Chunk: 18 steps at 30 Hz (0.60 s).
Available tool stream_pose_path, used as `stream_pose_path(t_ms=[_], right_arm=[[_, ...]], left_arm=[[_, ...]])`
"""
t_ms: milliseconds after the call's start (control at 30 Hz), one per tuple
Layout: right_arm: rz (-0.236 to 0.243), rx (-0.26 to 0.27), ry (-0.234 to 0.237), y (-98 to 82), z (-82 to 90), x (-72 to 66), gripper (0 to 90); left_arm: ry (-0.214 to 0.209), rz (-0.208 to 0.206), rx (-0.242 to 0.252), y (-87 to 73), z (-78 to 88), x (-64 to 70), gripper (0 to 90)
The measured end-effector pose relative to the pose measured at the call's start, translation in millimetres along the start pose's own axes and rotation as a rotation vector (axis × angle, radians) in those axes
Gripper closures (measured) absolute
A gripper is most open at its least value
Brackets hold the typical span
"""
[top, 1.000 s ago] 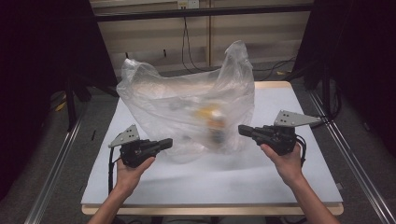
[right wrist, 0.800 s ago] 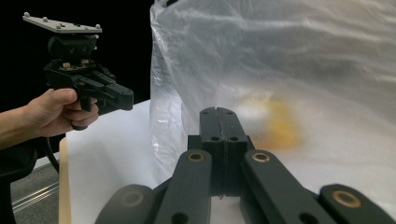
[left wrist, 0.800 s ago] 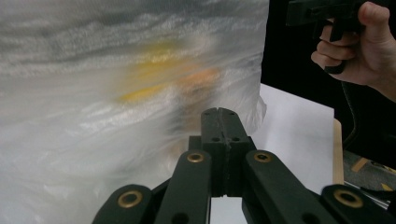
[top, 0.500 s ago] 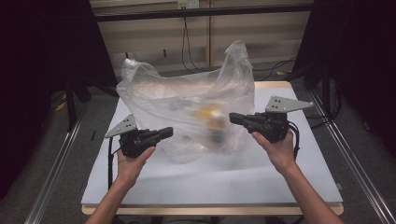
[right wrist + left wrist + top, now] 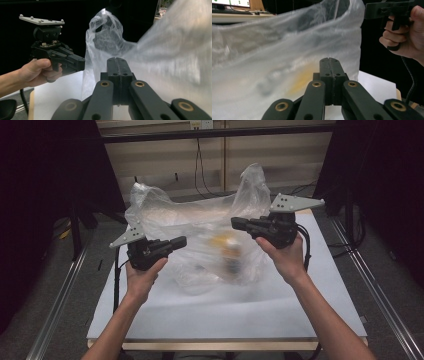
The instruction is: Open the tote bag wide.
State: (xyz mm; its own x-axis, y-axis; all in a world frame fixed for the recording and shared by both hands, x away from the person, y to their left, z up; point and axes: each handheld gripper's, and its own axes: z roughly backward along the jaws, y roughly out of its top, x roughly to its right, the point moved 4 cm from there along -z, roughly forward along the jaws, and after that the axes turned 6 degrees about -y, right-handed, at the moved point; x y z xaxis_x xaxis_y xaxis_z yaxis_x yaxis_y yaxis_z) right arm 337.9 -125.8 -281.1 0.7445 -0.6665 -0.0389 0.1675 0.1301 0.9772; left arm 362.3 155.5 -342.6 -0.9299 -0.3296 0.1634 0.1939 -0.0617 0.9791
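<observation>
A big clear plastic bag (image 5: pixel 200 240) sits in the middle of the white table (image 5: pixel 240 315), puffed up and standing tall, with its two handle ends sticking up at the back. Inside it there is something yellow (image 5: pixel 223 241) and something dark under that, but they are too blurry to name. The left gripper (image 5: pixel 177 243) is held in the air just beside the left side of the bag, and its two black jaws are pressed tight together with nothing between them, as the left gripper view shows (image 5: pixel 329 62). The right gripper (image 5: pixel 236 223) is held in the air near the right side of the bag, a bit higher, and its jaws are pressed together too, with nothing in them (image 5: pixel 117 61). Both grippers point in toward the bag from each side, but neither one has hold of the plastic. So it looks like the work on the bag has not really got going: no part of the bag is gripped and the things are inside it. What is left, I think, is to open the jaws, grab the bag by its sides or handles, and then lift it, open it or tie it
</observation>
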Motion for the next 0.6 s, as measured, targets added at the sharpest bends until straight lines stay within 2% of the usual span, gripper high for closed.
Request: stream_pose_path(t_ms=[167, 300, 400, 433, 533, 567, 600], right_arm=[[0.003, 0.007, -0.007, 15.3, -10.4, 4.3, 90.0], [-0.011, 0.009, -0.021, 21.8, -17.0, 10.2, 90.0], [-0.010, 0.013, -0.022, 24.8, -19.3, 11.9, 90.0], [-0.009, 0.010, -0.023, 27.8, -21.9, 12.4, 90.0], [-0.007, 0.006, -0.027, 30.7, -25.0, 13.7, 90.0], [-0.015, 0.007, -0.023, 32.7, -28.0, 15.5, 90.0], [-0.021, 0.015, -0.023, 32.8, -29.5, 17.4, 90.0]], left_arm=[[0.006, -0.011, 0.030, 21.0, -3.0, -9.3, 90.0], [0.010, -0.006, 0.058, 37.9, -7.8, -17.0, 90.0], [0.016, -0.011, 0.059, 45.0, -10.7, -20.2, 90.0], [0.019, -0.007, 0.058, 49.9, -16.1, -24.4, 90.0], [0.023, 0.014, 0.052, 50.4, -23.5, -30.1, 90.0], [0.000, 0.063, 0.052, 46.8, -31.4, -37.1, 90.0], [0.016, 0.063, 0.041, 44.6, -34.5, -39.2, 90.0]])
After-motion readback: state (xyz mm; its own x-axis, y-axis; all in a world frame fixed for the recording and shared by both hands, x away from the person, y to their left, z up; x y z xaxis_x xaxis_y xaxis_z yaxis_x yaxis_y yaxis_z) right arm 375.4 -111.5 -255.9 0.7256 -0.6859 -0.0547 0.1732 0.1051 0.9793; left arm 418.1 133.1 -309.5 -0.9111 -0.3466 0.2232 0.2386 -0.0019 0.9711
